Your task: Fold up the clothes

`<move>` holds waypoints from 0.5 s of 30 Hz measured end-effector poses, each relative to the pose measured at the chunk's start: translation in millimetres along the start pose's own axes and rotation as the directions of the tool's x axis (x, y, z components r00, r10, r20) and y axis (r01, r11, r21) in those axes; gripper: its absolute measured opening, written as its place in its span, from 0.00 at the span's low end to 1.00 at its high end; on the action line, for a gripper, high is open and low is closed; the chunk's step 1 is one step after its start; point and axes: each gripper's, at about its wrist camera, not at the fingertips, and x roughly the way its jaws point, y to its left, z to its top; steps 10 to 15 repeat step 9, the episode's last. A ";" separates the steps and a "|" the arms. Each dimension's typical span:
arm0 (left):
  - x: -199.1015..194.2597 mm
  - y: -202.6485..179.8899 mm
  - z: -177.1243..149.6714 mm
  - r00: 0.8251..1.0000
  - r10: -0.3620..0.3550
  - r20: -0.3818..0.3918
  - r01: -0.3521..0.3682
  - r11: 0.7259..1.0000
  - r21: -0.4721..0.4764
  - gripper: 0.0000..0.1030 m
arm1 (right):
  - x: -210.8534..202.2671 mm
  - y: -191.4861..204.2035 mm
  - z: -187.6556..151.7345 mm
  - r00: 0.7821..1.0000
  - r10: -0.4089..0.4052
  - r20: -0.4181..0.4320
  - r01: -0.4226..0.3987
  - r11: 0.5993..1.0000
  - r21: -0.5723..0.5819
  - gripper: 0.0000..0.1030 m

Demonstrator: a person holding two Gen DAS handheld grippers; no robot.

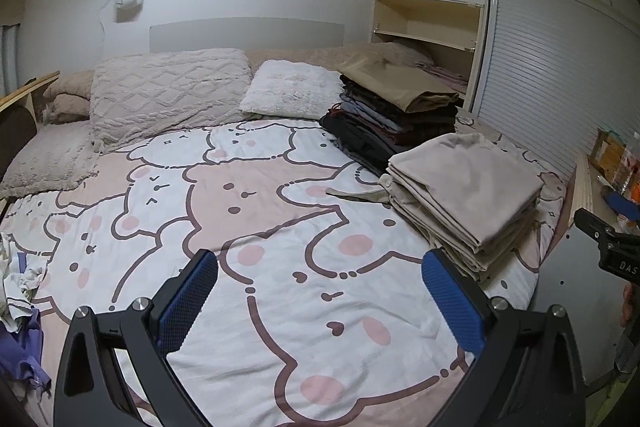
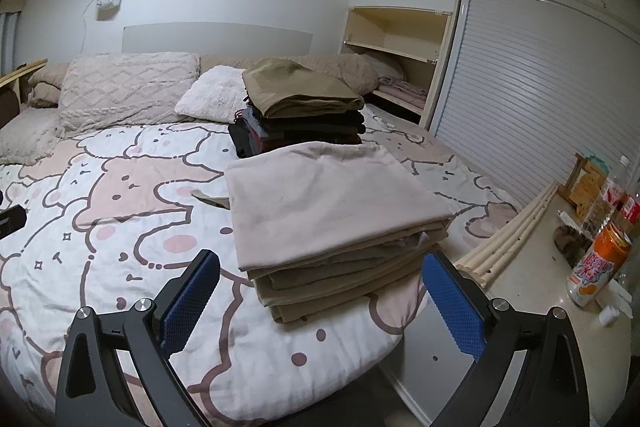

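Note:
A stack of folded beige clothes (image 1: pixel 468 195) lies on the bed's right side; it also shows in the right wrist view (image 2: pixel 332 211). Behind it stands a taller stack of dark folded clothes (image 1: pixel 396 115) topped by an olive garment (image 2: pixel 300 91). Unfolded white and purple clothes (image 1: pixel 20 307) lie crumpled at the bed's left edge. My left gripper (image 1: pixel 320 291) is open and empty above the cartoon-print bedsheet (image 1: pixel 256 211). My right gripper (image 2: pixel 320 291) is open and empty just in front of the beige stack. The right gripper's body (image 1: pixel 612 247) shows at the left wrist view's right edge.
Pillows (image 1: pixel 168 87) line the headboard. A cream shelf unit (image 2: pixel 396 55) and a slatted sliding door (image 2: pixel 532 87) stand at the right. A side surface holds an orange can (image 2: pixel 600 263), bottles (image 2: pixel 616 195) and a small box. A ridged board (image 2: pixel 516 231) lies along the bed's right edge.

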 end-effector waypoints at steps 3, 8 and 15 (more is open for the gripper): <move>-1.3 0.2 0.3 1.000 0.001 0.005 -0.001 1.000 0.003 0.99 | -0.4 1.6 0.6 1.000 -0.001 0.001 0.001 1.000 -0.007 0.98; -4.8 -1.9 0.0 1.000 -0.002 0.017 0.001 1.000 0.011 0.99 | -0.9 3.3 0.7 1.000 -0.002 0.000 0.002 1.000 -0.010 0.98; -5.1 -1.9 0.3 1.000 0.001 0.019 -0.001 1.000 0.011 0.99 | -0.8 3.7 0.8 1.000 -0.002 0.000 0.002 1.000 -0.011 0.98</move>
